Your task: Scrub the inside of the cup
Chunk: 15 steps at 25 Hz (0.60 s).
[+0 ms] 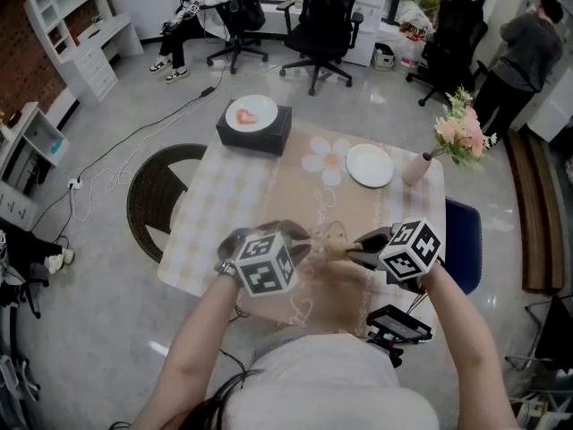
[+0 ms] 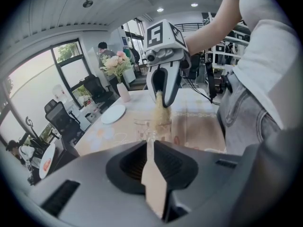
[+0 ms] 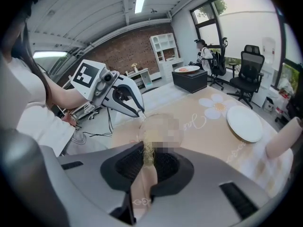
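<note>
Glass cup clamped in left gripper jaws; right gripper jaws grip brush inside it.

Your right gripper: jaws closed on a brush, tan handle btwn the pads, bristles pointing fwd at the mouth of the clear cup just ahead; cup partly blurred. Your left gripper, w/ its marker cube, comes in from the left, tips touching the cup's rim. Beige tablecloth w/ daisy print. White plate on the right, pink vase at the far-right edge. Bg: black box at the table's far end, office chair, seated person, brick wall.
</note>
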Motion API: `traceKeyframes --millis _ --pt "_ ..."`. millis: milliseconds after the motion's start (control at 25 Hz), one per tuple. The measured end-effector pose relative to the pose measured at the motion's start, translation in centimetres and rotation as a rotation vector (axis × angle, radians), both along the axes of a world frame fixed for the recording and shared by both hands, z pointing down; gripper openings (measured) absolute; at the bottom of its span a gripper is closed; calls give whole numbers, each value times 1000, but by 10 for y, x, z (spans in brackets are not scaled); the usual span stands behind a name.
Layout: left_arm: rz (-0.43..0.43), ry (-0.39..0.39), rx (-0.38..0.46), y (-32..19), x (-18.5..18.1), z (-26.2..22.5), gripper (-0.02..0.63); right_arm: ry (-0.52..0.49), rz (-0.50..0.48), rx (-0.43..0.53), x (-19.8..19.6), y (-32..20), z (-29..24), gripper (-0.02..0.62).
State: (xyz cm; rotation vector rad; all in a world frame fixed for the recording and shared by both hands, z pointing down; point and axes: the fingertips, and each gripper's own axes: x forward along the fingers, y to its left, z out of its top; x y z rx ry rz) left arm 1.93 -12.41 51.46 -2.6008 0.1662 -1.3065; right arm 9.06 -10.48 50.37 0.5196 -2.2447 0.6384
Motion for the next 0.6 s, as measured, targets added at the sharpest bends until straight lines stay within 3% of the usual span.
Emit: traceKeyframes --millis 240,600 --pt "3 0 3 -1 0 1 51 -87 -3 10 -10 -1 -12 56" --pt "9 2 4 0 -1 -1 51 -93 19 61 -18 -16 -10 55"
